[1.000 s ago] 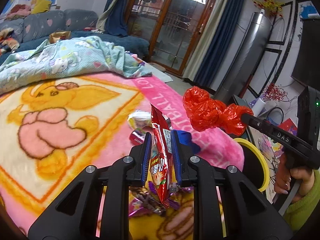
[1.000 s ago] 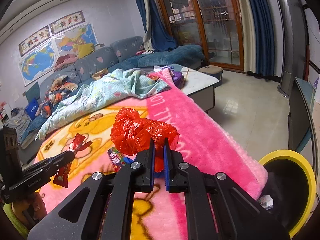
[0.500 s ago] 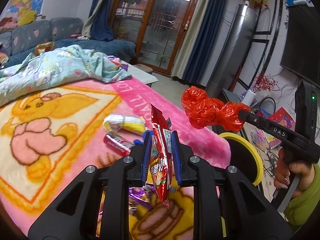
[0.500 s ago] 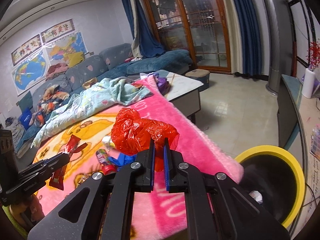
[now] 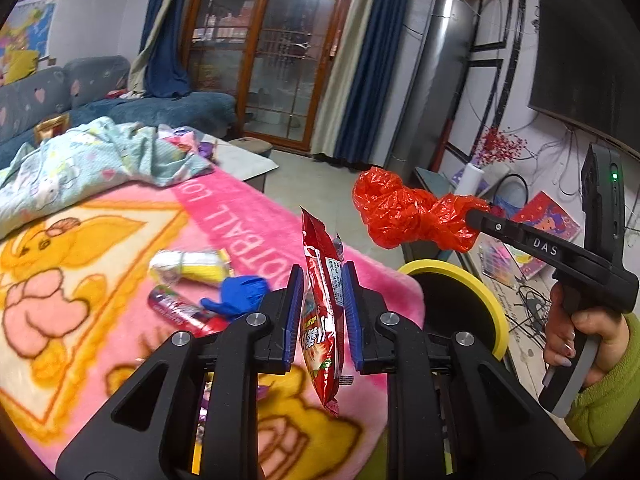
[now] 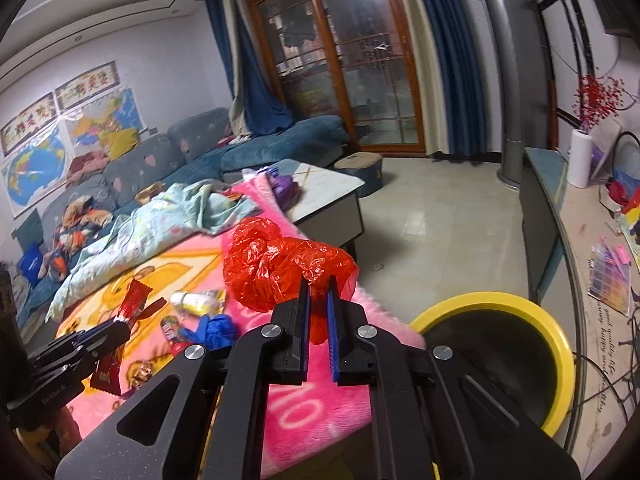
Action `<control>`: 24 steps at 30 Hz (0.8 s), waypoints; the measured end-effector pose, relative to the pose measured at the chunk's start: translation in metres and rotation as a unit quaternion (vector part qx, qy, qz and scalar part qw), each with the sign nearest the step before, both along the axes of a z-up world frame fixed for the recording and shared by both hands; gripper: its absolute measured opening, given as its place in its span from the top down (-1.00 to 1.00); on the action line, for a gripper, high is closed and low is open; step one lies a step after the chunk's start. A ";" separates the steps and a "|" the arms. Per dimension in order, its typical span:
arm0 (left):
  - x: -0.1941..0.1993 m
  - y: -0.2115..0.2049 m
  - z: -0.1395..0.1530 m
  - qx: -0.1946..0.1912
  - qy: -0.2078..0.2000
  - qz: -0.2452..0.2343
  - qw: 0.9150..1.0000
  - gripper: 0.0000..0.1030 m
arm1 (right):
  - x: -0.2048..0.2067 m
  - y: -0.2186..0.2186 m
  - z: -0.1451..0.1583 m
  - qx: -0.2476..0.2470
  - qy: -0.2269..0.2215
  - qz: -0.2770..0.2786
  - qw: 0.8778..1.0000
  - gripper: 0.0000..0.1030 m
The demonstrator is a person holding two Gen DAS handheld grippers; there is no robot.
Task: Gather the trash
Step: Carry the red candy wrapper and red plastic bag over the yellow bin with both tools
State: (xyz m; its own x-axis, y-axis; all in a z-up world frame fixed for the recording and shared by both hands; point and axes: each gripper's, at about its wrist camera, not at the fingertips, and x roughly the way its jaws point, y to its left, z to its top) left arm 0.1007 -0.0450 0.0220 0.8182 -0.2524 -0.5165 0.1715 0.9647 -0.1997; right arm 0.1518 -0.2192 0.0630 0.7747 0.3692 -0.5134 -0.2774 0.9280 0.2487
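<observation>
Over the pink cartoon blanket [image 5: 248, 216], the left hand-held gripper [image 5: 322, 312] was clamped on a red snack wrapper [image 5: 322, 320], which stood upright between the blue pads with its lower end hanging free below them. On the blanket to the left of that wrapper lay a yellow-and-white packet [image 5: 188, 266], a red tube-shaped wrapper [image 5: 180, 312] and a crumpled blue glove [image 5: 238, 294], the glove touching the tube. A pale green quilt [image 5: 92, 160] was bunched at the blanket's far end.

To the right of the blanket, just past its edge, stood the yellow-rimmed trash bin [image 6: 556, 344], its black inside open to view. The right hand-held gripper [image 6: 318, 312] was closed tight on a crumpled red plastic bag [image 6: 276, 268], most of the bag bulging beyond the fingertips. From the left wrist's view the bag [image 5: 404, 216] hung in the air above and a little behind the bin's rim [image 5: 490, 300], apart from it. A hand [image 5: 580, 336] in a green sleeve [image 5: 604, 404] gripped that tool's handle at the right of the bin.
</observation>
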 end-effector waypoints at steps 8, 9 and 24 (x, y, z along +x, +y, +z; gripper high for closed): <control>0.012 -0.033 0.003 0.003 -0.003 -0.041 0.999 0.72 | -0.002 -0.033 -0.001 0.000 -0.006 -0.044 0.999 0.86; 0.015 -0.038 0.003 0.002 -0.003 -0.049 0.999 0.72 | -0.002 -0.038 -0.001 0.001 -0.005 -0.053 0.999 0.86; 0.034 -0.110 -0.007 0.018 -0.007 -0.135 0.991 0.72 | -0.006 -0.112 -0.013 0.016 0.011 -0.149 0.989 0.86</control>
State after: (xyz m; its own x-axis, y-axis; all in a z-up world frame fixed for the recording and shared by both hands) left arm 0.1345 -0.1546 0.0152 0.7305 -0.4458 -0.5173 0.4278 0.8892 -0.1622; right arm 0.1456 -0.3308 0.0502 0.8406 0.1436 -0.5222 0.0117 0.9591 0.2827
